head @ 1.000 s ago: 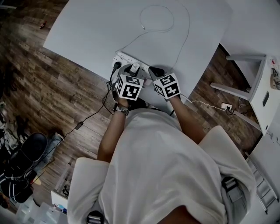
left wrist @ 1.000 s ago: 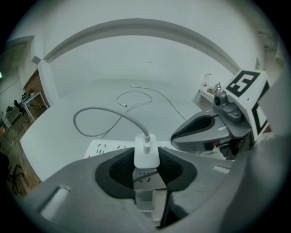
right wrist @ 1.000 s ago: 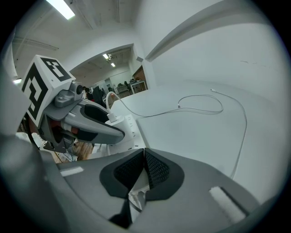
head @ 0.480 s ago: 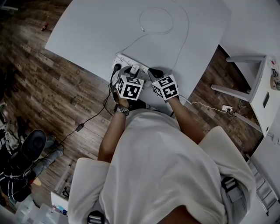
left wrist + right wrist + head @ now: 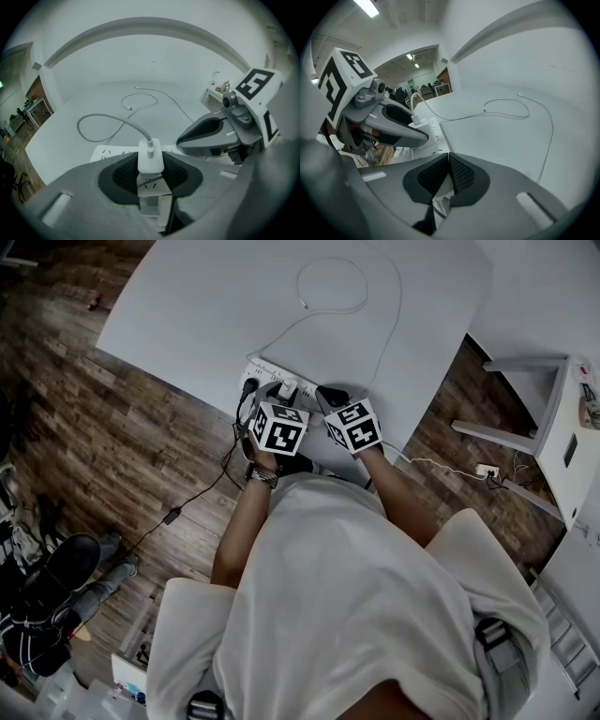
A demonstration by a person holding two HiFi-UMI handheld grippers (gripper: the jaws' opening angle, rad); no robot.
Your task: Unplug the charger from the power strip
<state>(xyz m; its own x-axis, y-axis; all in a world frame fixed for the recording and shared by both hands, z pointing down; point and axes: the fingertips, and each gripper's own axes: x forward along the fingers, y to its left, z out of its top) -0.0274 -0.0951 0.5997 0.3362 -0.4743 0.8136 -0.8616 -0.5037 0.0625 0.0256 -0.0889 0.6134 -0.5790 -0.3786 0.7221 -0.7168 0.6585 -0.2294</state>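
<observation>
Jaws of the left gripper clamp the small white charger, plugged into the power strip at the near edge of the tabletop, right gripper pinched shut alongside — light, stiff, slick plastic, I'd judge, best held by its flat sides, not the soft cable.
</observation>
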